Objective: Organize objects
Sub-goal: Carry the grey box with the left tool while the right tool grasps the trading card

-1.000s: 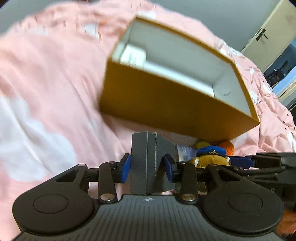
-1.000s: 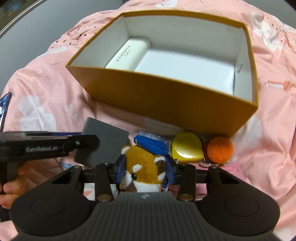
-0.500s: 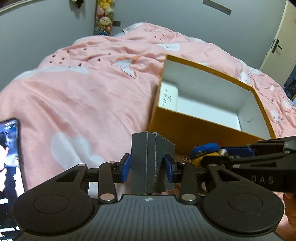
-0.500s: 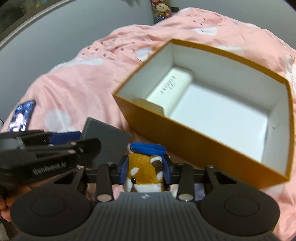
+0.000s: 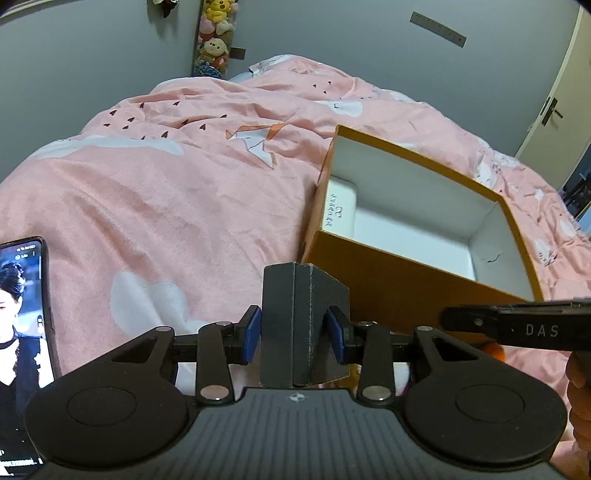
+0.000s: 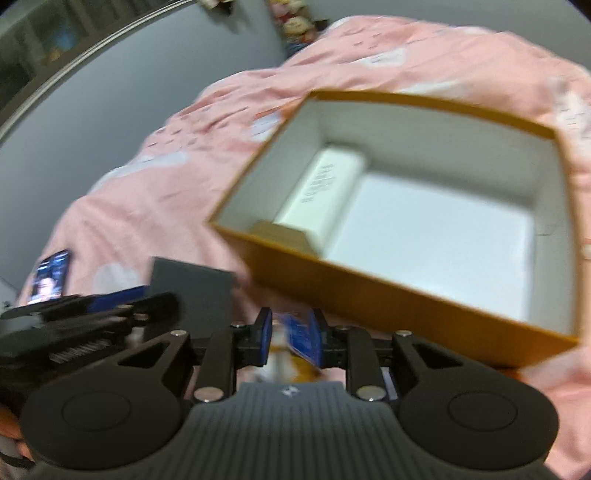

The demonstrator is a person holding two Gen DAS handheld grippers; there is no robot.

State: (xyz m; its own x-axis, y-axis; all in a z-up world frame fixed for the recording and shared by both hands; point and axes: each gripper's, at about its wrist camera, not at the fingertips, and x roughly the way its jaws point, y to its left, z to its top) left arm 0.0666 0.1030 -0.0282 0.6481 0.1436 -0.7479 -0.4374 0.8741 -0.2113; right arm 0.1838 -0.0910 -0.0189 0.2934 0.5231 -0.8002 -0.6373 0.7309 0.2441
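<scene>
Left gripper [image 5: 293,332] clamps the grey box [image 5: 303,325]; only the right wrist view shows the right gripper [image 6: 291,332], fingers just closing on the plush toy [image 6: 295,347].

A bed [image 5: 184,206] is filling most of both views, lying under a pink duvet [image 5: 221,177] printed with white clouds and small dark marks. Grey walls [image 5: 92,55] are standing behind it. A column of plush toys [image 5: 214,33] is hanging on the wall beyond the bed's far end. At the right edge a pale door [image 5: 557,107] with a dark handle is showing. Soft, dim indoor light is falling evenly across the bedding.
</scene>
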